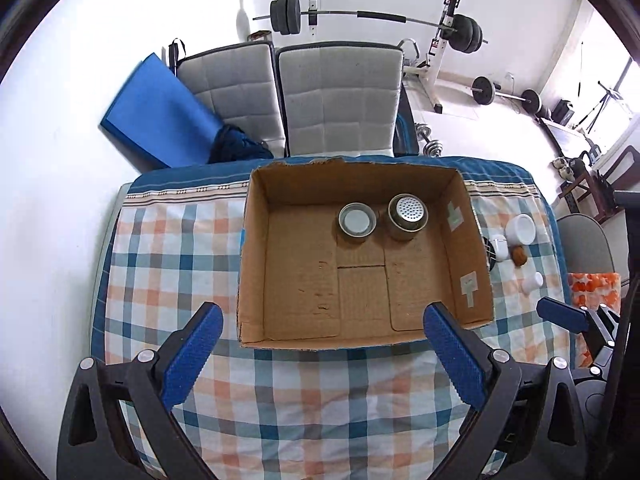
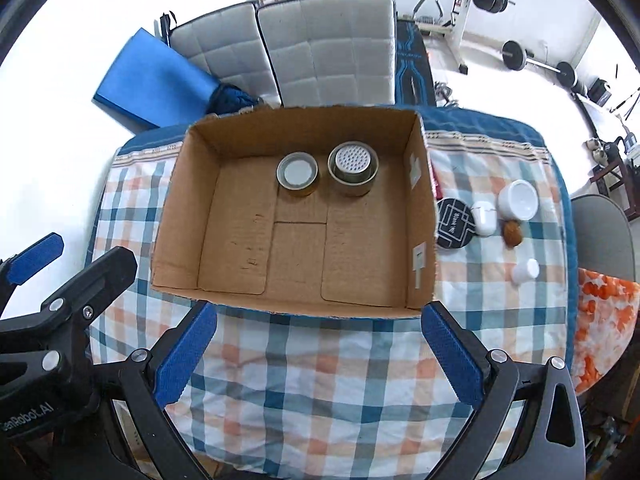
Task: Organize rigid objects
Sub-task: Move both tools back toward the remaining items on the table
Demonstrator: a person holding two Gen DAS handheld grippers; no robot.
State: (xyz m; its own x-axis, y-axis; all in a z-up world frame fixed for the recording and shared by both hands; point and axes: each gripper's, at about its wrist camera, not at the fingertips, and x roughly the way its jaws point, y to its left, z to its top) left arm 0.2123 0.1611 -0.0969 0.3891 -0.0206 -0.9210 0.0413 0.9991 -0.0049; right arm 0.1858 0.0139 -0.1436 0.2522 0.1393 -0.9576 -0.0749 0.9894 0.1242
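1. Left wrist view: the left gripper point(image 1: 324, 354) hangs over the near part of the checked cloth point(image 1: 168, 248), its blue fingers point(image 1: 192, 356) spread wide apart with nothing between them.
2. Just beyond it sits the open cardboard box point(image 1: 256, 248); against its far wall stand two metal tins side by side, the white-lidded tin point(image 1: 357, 219) on the left and the perforated-lid tin point(image 1: 407, 211) on the right.
3. Right wrist view: the right gripper point(image 2: 318, 354) is also held above the near cloth, its jaws wide apart and holding nothing, level with the box's near edge.
4. Right of the box, on the cloth, lie a black round disc point(image 2: 455, 223) touching the box's right wall, a white earbud case point(image 2: 485, 219) just beside it, a white bowl-like container point(image 2: 519, 199) farther right, a small brown object point(image 2: 512, 233) near that, and a small white cap point(image 2: 526, 271) nearer the camera.
5. Beyond the bed stand grey cushions point(image 2: 328, 48), a blue mat point(image 2: 152, 76) and a barbell rack point(image 1: 384, 18).
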